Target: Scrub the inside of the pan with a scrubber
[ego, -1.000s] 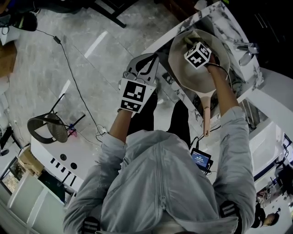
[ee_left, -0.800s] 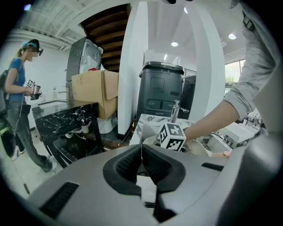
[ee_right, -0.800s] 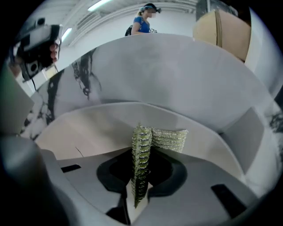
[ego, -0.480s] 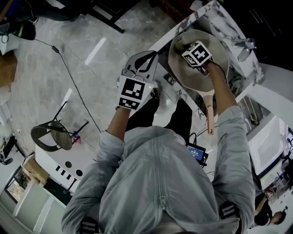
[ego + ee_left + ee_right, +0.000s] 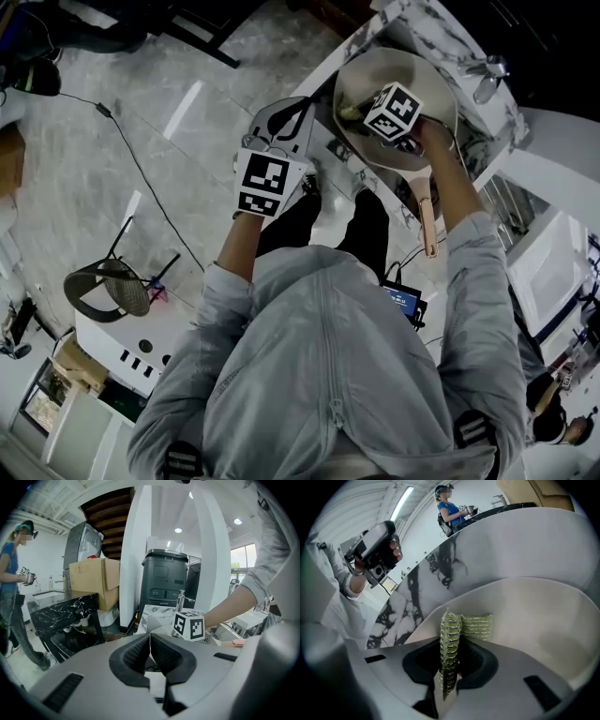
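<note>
Right gripper (image 5: 451,670) has its jaws closed on a green-gold woven scrubber (image 5: 451,639), which lies against the inner wall of the pale round pan (image 5: 543,616). Left gripper (image 5: 150,656), closed and empty, is apart from the pan.

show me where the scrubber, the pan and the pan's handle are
scrubber (image 5: 449,644): right gripper view, on the folded green mesh between the jaws.
pan (image 5: 375,73): head view, on the bare inner surface near its far rim.
pan handle (image 5: 427,217): head view, on the middle of its shaft.
</note>
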{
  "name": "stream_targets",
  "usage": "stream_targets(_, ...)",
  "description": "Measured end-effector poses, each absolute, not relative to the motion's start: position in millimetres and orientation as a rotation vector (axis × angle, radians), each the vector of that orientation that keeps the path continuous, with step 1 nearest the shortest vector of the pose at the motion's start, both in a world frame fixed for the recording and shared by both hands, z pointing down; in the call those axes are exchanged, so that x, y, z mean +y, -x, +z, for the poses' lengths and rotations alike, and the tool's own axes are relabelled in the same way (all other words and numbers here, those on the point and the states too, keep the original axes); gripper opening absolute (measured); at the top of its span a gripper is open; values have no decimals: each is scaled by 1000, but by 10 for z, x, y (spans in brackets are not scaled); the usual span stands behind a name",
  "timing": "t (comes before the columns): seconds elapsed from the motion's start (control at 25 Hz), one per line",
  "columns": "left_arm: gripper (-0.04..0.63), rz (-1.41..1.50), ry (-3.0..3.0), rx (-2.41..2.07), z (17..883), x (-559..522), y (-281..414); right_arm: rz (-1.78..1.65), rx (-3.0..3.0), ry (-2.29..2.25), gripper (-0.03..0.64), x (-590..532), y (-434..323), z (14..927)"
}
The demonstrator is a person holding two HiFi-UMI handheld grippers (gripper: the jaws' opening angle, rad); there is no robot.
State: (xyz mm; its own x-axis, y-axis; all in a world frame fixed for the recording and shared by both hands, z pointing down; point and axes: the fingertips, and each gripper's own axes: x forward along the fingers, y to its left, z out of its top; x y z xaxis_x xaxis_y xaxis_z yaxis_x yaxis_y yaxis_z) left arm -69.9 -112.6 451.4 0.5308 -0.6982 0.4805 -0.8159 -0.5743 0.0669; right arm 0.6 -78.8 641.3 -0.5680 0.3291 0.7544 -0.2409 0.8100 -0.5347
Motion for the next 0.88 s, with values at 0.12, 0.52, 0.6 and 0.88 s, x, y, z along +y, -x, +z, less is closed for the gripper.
stream_targets(0.12, 23, 589, -2501, -1247, 4506, -1110, 661, 789, -2013, 93, 87, -664, -45, 6381)
stream_targets(0.52, 23, 612, -2549, -1178, 4486, -1094, 529, 862, -1821, 322, 87, -224, -361, 6217)
stream_targets(0.6, 23, 617, -2557, -1162, 4486, -1097, 495, 867, -1766, 365, 87, -139, -482, 6183)
stream_targets(0.88, 23, 628, -2582, -1124, 4487, -1158, 375, 781, -1443, 472, 86, -5, -1160, 6176)
